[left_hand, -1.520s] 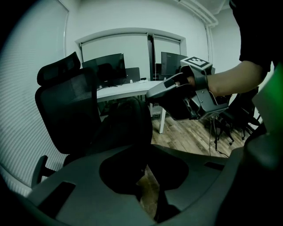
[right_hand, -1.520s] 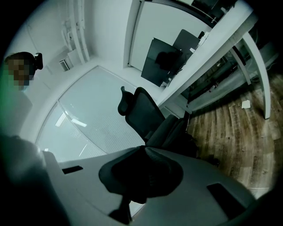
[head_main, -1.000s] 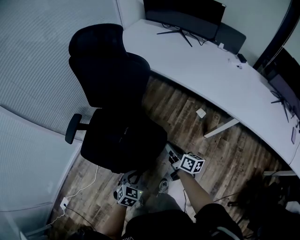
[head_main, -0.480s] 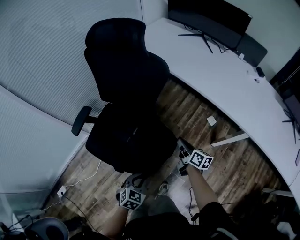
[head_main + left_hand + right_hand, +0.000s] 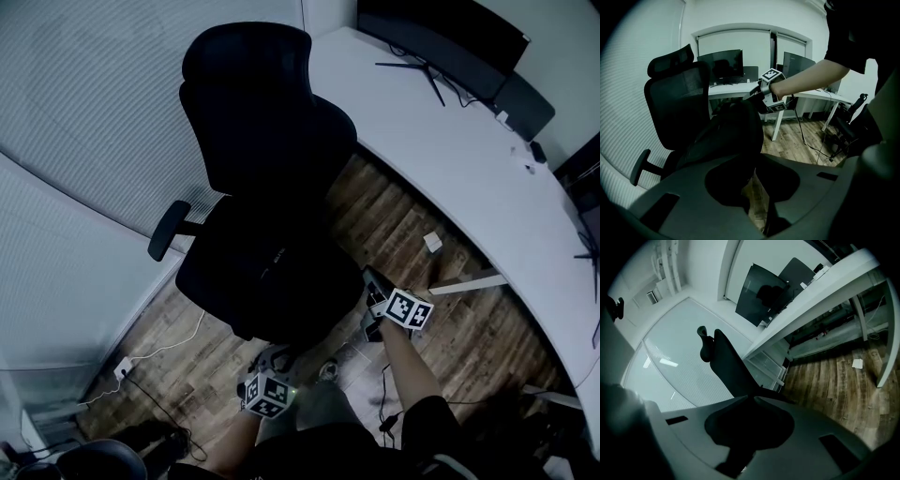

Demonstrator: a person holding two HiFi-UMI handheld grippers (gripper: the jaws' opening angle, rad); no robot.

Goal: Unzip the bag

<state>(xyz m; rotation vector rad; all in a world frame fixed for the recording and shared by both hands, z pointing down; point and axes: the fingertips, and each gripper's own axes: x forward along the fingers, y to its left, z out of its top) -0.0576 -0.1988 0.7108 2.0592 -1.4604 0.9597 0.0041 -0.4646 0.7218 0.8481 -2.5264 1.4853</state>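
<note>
**Black bag on the chair seat, a gripper at either side**

One black bag (image 5: 729, 136) sits on the seat of the one black office chair (image 5: 248, 103). In the left gripper view it seems to stand roughly upright, with its long axis running from the seat up to a rounded top. It looks soft and matte. Because it is black against a black seat, its outline is hard to trace from the head view, and its zip cannot be made out in any view.

There are two grippers. The right gripper (image 5: 372, 281) is at the bag's top edge, on the side toward the white curved surface (image 5: 441, 150). Its fingers (image 5: 750, 427) are closed together, and whether they pinch anything thin cannot be told. The left gripper (image 5: 274, 358) is lower, by the front edge of the seat. Its fingers (image 5: 778, 183) stand slightly apart, with a strip of wooden floor (image 5: 394, 216) showing through the gap and nothing between them.

Two monitors (image 5: 720, 65) stand on the surface. One small pale box (image 5: 432, 242) lies on the floor beneath it.
</note>
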